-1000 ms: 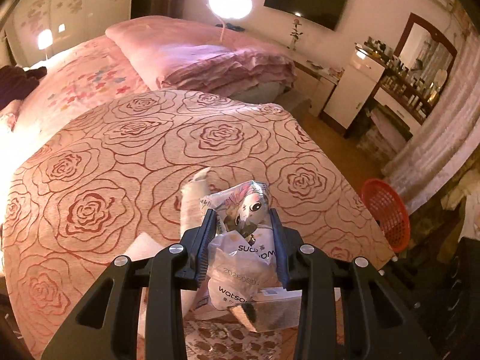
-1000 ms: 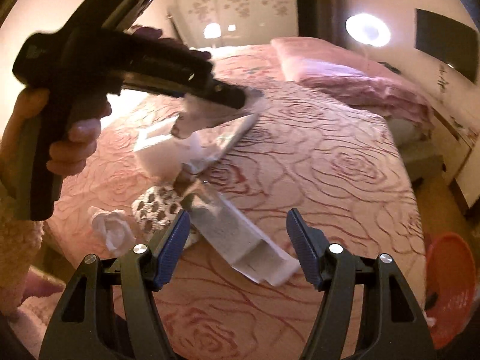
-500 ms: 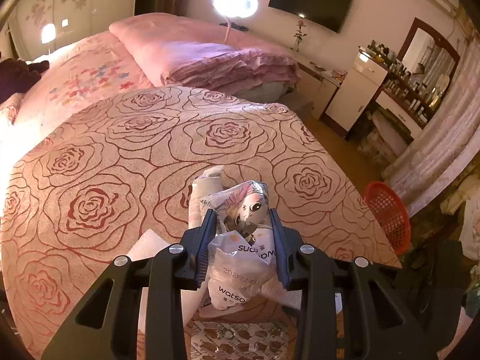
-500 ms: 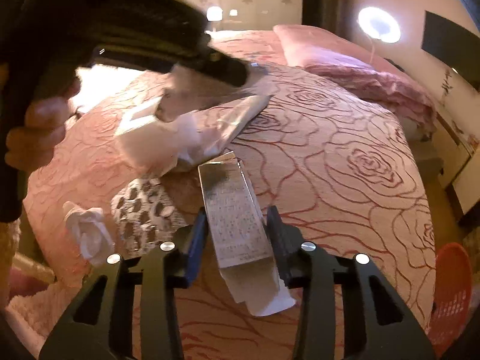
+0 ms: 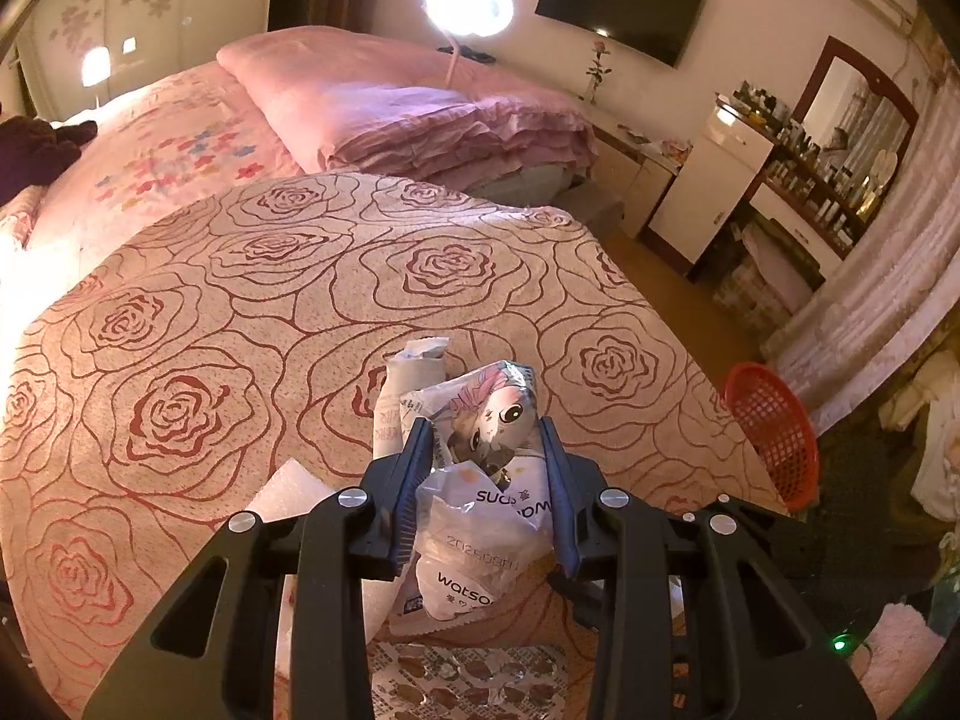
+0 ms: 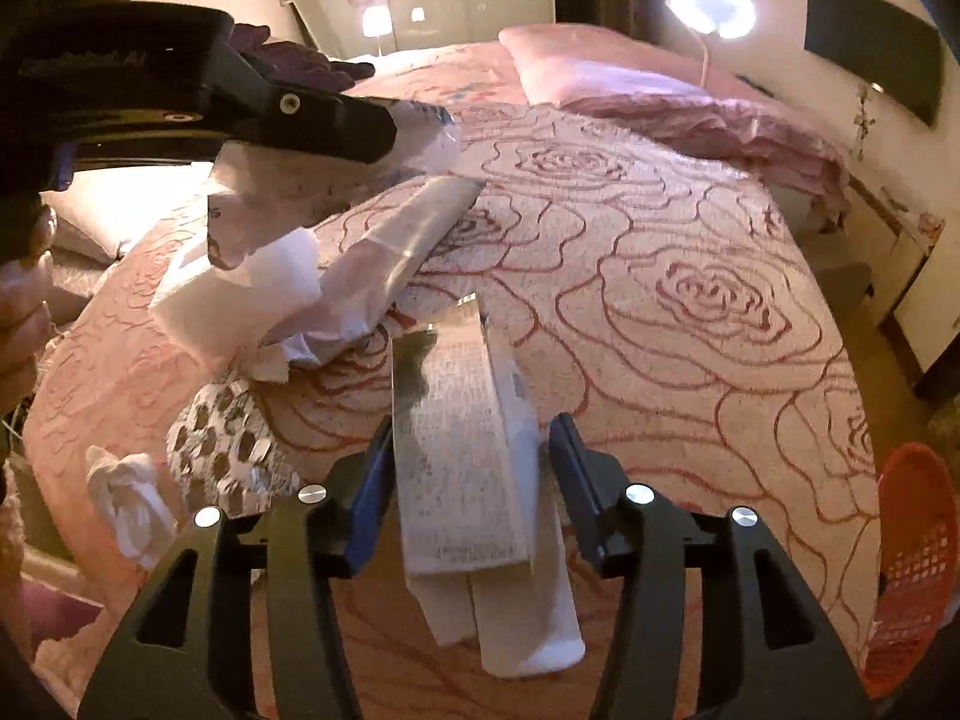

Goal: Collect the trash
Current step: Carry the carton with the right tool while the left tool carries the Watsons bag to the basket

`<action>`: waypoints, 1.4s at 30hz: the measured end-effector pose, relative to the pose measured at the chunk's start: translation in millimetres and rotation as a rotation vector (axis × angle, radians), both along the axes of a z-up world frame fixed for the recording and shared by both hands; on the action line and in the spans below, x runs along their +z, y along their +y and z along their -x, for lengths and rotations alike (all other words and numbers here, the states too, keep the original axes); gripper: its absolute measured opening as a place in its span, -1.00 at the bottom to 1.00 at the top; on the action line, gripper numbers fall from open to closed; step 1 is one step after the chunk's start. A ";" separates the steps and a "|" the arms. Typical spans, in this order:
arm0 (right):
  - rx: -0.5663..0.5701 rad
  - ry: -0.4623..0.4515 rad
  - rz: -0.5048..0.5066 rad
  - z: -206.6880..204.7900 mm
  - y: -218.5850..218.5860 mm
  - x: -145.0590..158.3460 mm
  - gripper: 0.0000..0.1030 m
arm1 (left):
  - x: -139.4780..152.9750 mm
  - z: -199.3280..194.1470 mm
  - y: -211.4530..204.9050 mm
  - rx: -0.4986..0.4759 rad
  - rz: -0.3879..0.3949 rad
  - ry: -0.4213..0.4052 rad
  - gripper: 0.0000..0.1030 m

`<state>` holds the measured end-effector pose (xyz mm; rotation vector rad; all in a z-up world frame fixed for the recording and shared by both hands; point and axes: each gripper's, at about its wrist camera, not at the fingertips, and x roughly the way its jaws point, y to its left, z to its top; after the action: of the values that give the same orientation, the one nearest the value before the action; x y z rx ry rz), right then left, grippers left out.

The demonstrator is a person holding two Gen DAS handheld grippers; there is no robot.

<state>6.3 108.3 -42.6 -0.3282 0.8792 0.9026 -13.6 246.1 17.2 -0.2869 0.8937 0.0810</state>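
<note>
crumpled wrappers (image 5: pixel 480 480) clenched in left jaws; right jaws opening around one flattened box (image 6: pixel 462 462).

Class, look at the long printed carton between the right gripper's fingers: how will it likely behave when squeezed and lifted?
The carton looks like thin, empty card with its end flaps hanging open, so it probably weighs little. Its flat faces may buckle under a squeeze. Its glossy face might slip between the right gripper jaws, which are opening around it now.
</note>
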 end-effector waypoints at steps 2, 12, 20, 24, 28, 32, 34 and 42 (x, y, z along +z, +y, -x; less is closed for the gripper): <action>-0.002 -0.015 0.006 0.7 1.6 0.3 -0.14 | -1.3 -0.2 1.0 0.004 0.003 0.001 -0.35; -0.097 0.006 -0.031 -11.1 -24.0 6.3 -0.29 | -4.3 -4.2 -9.1 -0.016 0.004 0.008 -0.35; -0.216 -0.006 -0.073 -25.7 -68.8 22.1 -0.29 | -7.4 -13.8 -37.6 -0.069 -0.002 0.007 -0.35; -0.276 -0.008 -0.089 -34.0 -92.2 27.5 -0.30 | -7.2 -18.3 -53.7 -0.099 -0.006 0.001 -0.35; -0.337 -0.015 -0.100 -41.5 -116.5 33.2 -0.30 | -6.2 -23.4 -71.9 -0.132 -0.012 -0.006 -0.35; -0.384 -0.026 -0.108 -46.2 -135.7 37.8 -0.30 | -6.6 -29.8 -86.6 -0.158 -0.011 -0.007 -0.35; -0.407 -0.030 -0.112 -48.0 -144.9 39.3 -0.30 | -6.2 -32.7 -93.8 -0.171 -0.012 -0.009 -0.35; -0.485 -0.032 -0.120 -54.9 -175.9 41.9 -0.30 | -6.1 -44.2 -122.6 -0.220 -0.015 -0.008 -0.35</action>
<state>61.2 -67.7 -0.7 -0.0191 0.8222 0.4946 30.6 123.5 11.1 -0.1732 0.9111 -0.1170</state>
